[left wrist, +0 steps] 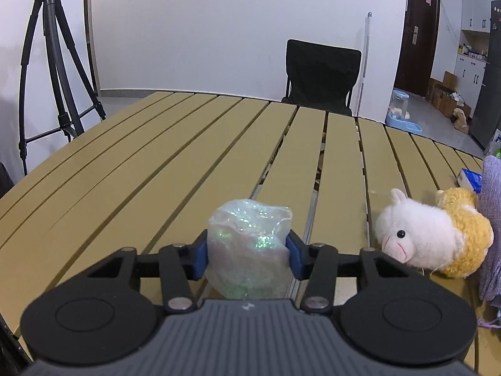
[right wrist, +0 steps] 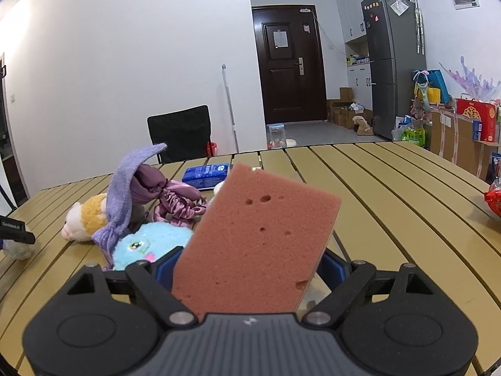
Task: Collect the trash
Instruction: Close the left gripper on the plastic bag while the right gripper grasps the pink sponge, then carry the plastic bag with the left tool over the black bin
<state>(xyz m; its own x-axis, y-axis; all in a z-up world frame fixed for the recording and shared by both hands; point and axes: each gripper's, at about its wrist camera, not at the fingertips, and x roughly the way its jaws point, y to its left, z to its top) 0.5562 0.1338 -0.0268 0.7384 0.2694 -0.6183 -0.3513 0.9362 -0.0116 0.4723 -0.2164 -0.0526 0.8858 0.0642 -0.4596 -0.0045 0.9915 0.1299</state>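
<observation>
My left gripper (left wrist: 247, 250) is shut on a crumpled clear iridescent plastic wrapper (left wrist: 249, 247), held above the slatted tan table (left wrist: 156, 156). My right gripper (right wrist: 250, 269) is shut on a reddish-brown sponge (right wrist: 256, 244), which stands tilted between the blue pads and hides the fingertips. A red shiny wrapper (right wrist: 493, 199) lies at the table's right edge in the right wrist view.
A white and yellow plush (left wrist: 432, 238) lies right of the left gripper, beside purple cloth (left wrist: 491, 235). The right wrist view shows a blue plush (right wrist: 150, 244), purple cloth and scrunchie (right wrist: 175, 200), a blue tissue pack (right wrist: 205, 172). A black chair (left wrist: 322, 75) stands behind the table, a tripod (left wrist: 53, 72) to the left.
</observation>
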